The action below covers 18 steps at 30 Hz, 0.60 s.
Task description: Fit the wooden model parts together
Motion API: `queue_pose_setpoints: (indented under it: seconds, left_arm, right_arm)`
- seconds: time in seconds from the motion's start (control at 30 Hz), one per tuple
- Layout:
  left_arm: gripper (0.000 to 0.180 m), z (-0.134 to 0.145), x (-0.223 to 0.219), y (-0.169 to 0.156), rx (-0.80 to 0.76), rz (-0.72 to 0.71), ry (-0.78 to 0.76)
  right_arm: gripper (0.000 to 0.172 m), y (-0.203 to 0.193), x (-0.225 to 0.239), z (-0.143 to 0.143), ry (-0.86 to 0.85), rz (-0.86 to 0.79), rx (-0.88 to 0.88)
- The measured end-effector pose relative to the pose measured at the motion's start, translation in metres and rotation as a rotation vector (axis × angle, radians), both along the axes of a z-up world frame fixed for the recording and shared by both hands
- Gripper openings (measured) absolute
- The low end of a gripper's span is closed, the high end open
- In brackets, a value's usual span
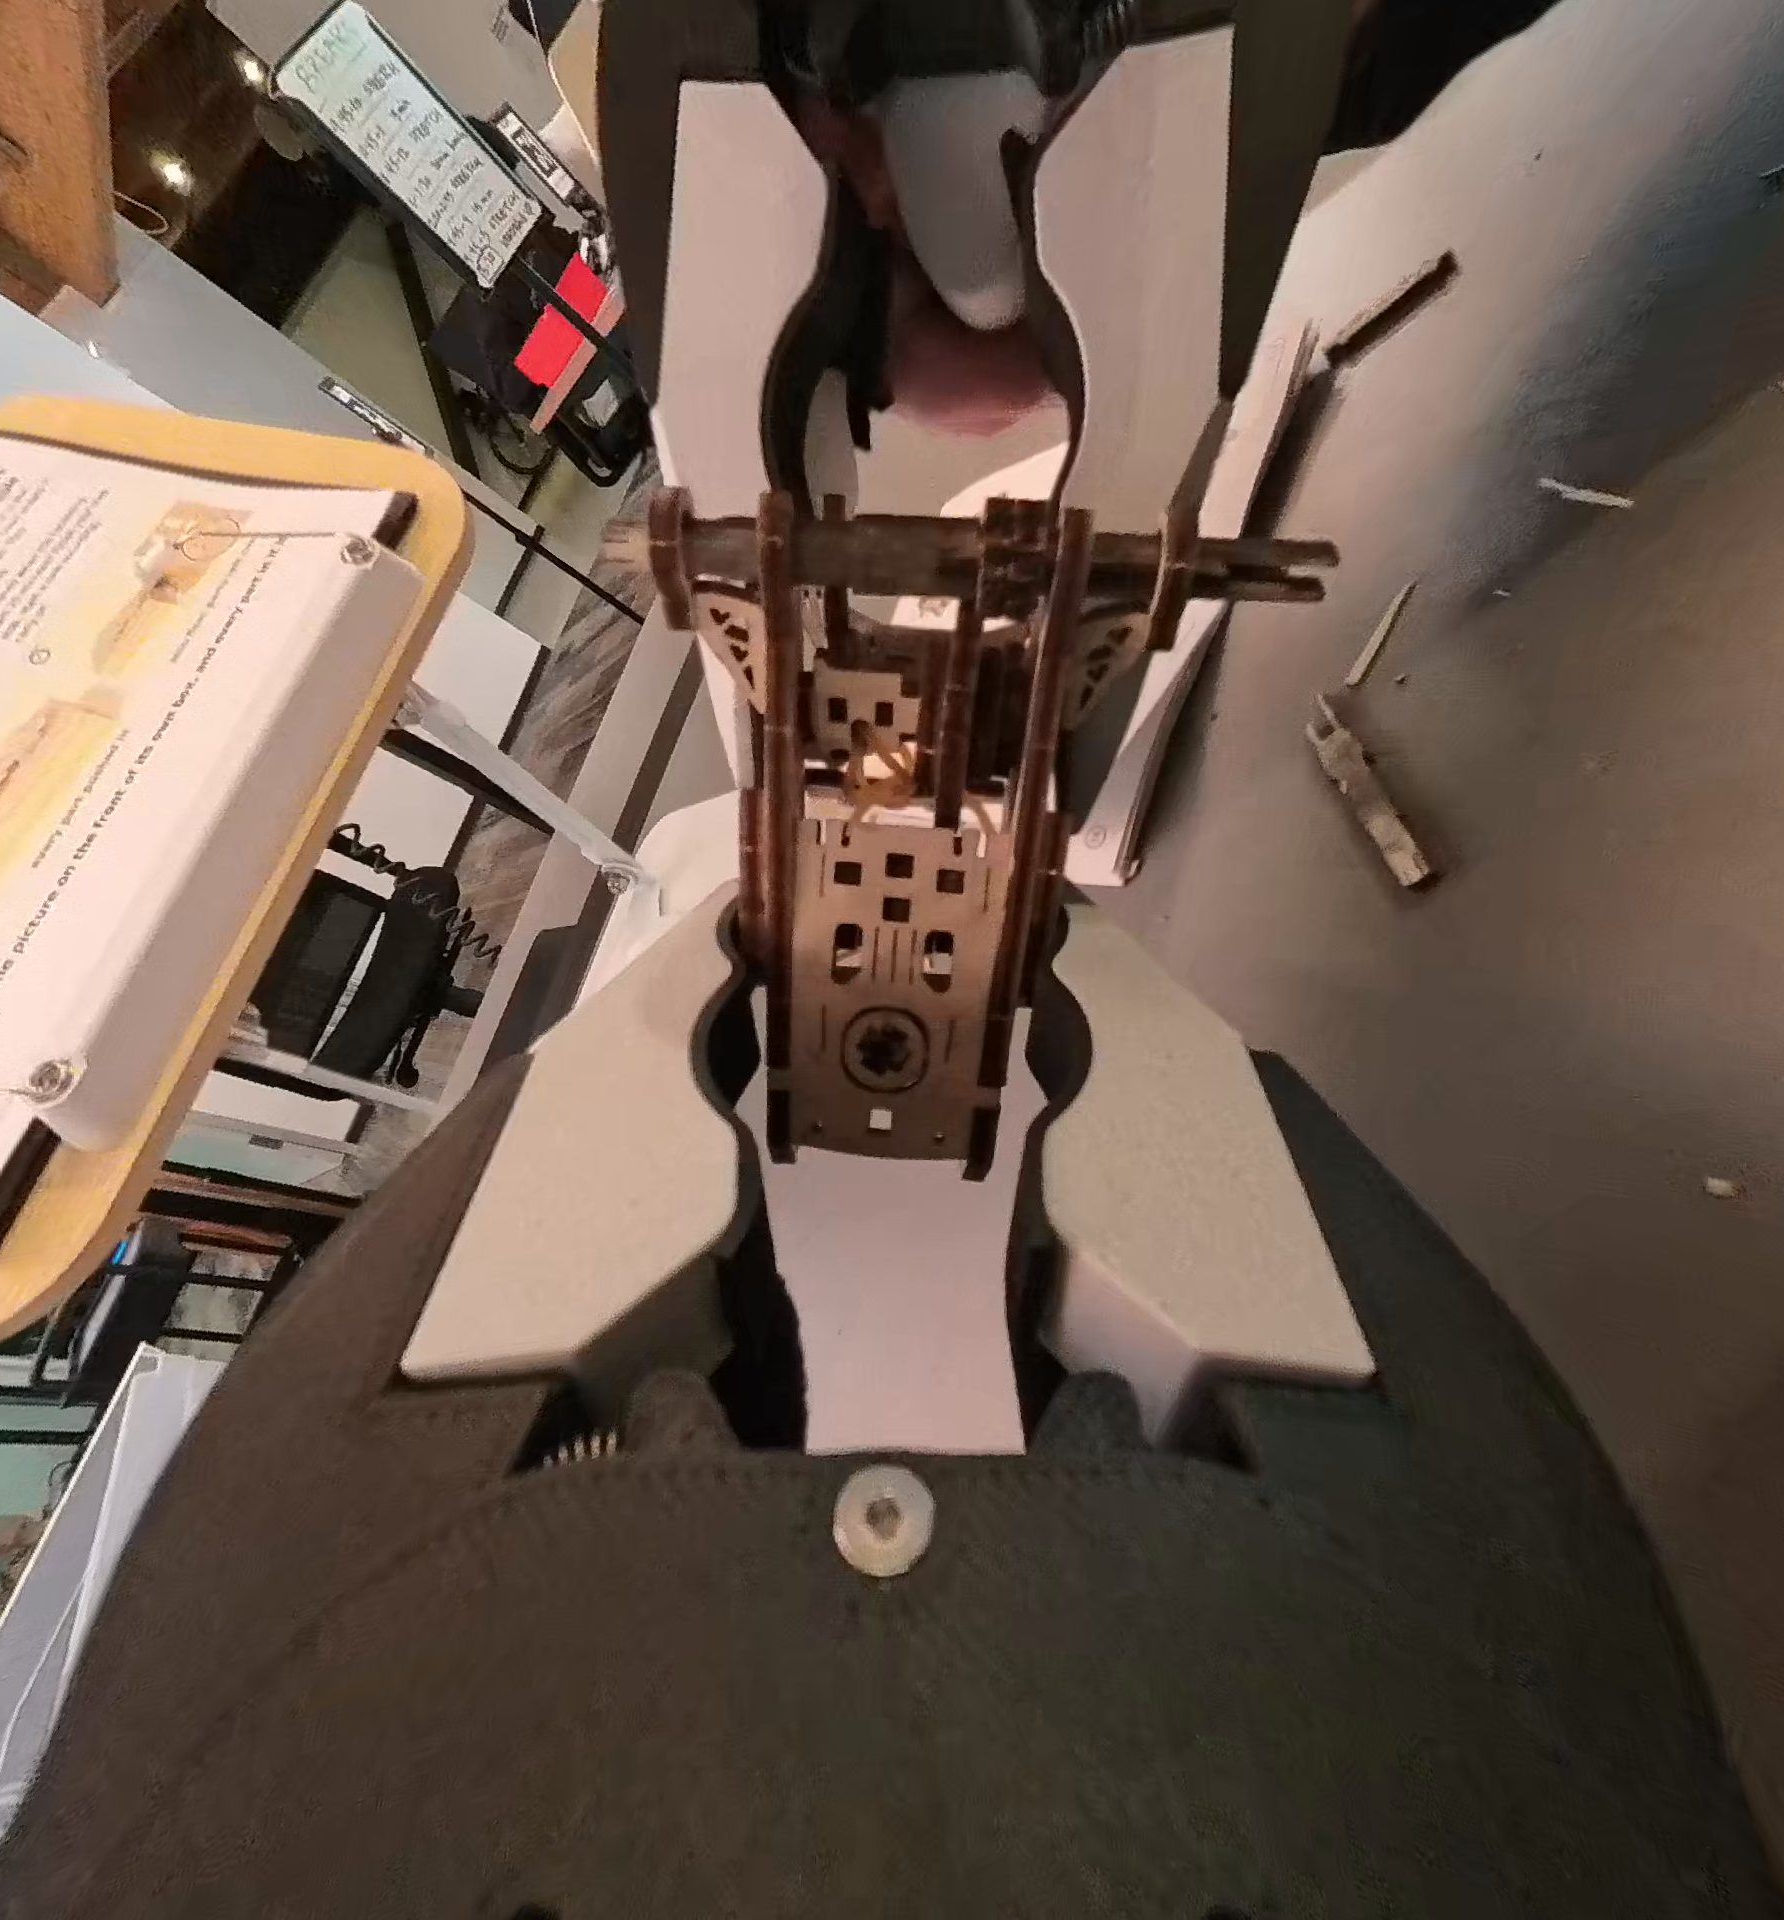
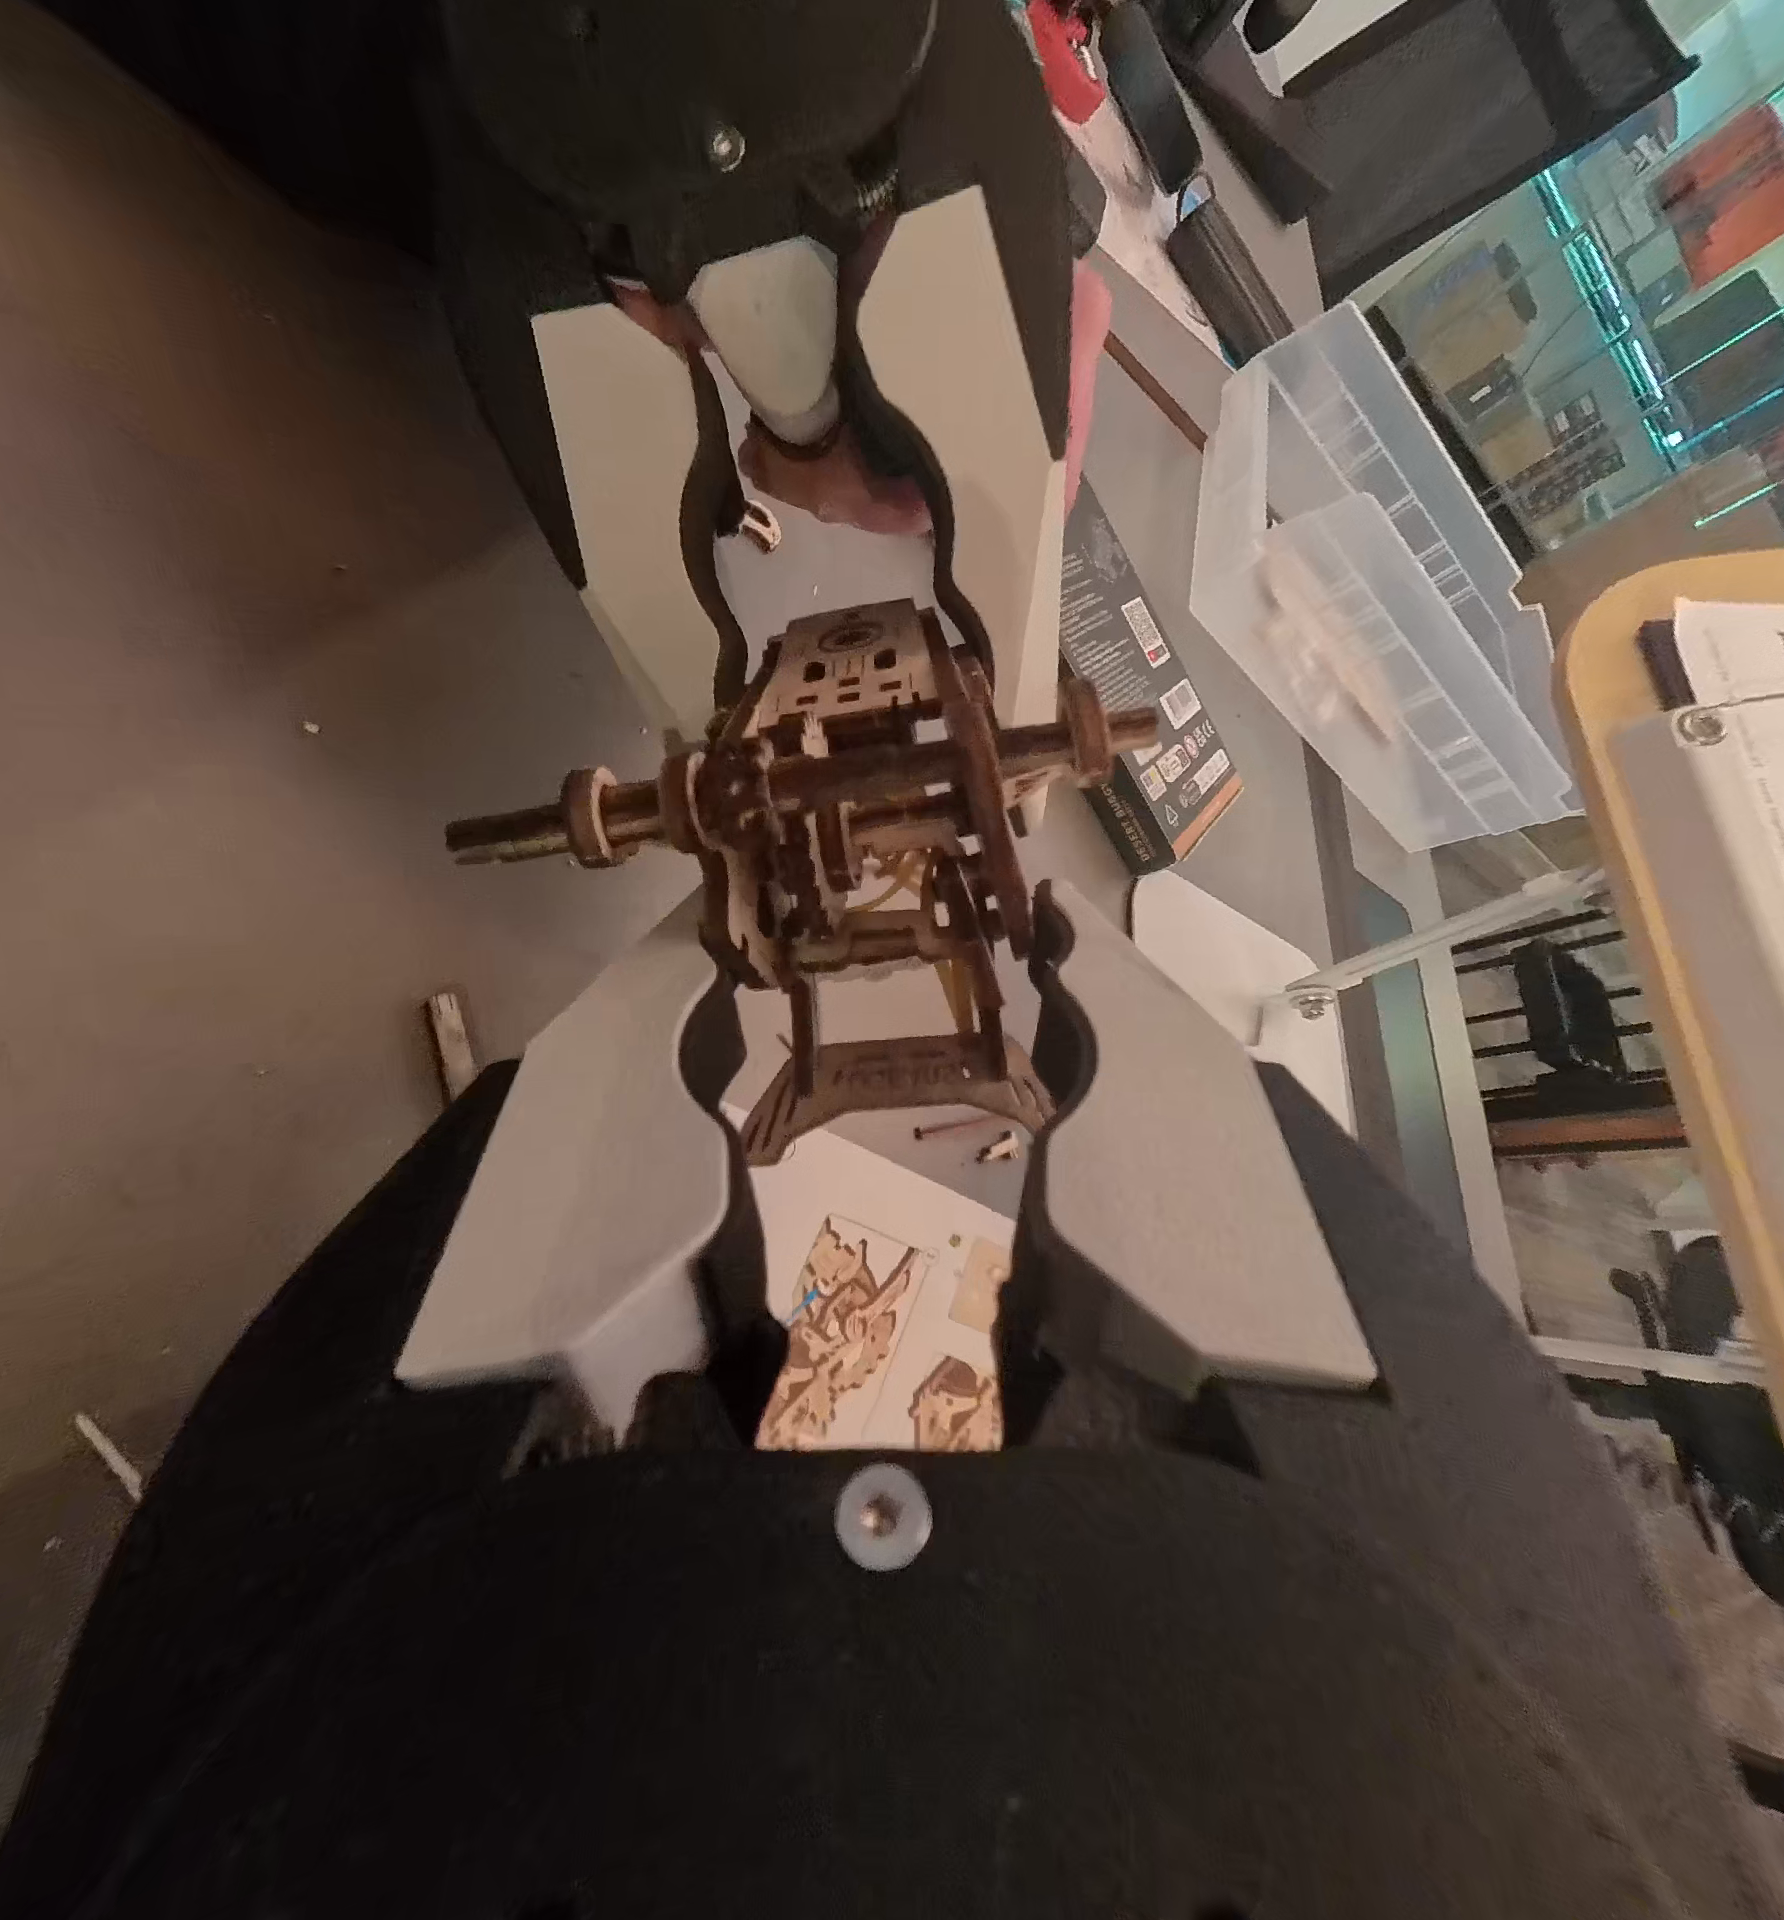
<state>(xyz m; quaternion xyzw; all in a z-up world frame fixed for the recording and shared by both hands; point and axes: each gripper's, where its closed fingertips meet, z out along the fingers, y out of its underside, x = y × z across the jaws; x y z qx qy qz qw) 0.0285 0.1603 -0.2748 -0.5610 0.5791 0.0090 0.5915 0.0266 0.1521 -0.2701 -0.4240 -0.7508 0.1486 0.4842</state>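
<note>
Gripping the wooden buggy chassis from opposite ends, left gripper and right gripper clamp half-open fingers on it mid-assembly; next probably needs one hand freed to fetch a loose part.

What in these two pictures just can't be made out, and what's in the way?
- Left wrist view: the far end of the wooden model is covered by the other gripper.
- Right wrist view: the printed sheet on the table is mostly hidden behind the right gripper and its black body.
- Right wrist view: contents of the clear plastic box are blurred.
- Left wrist view: the instruction page is cut off at the left edge.
</note>
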Motion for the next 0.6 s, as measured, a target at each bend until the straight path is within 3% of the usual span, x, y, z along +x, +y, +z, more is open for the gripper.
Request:
queue_pose_setpoints:
  seconds: [0.6]
  left_arm:
    - [0.047,-0.015,0.005,-0.004,-0.223,-0.038,-0.067]
  right_arm:
    - [0.049,-0.003,0.004,-0.012,-0.091,0.005,-0.157]
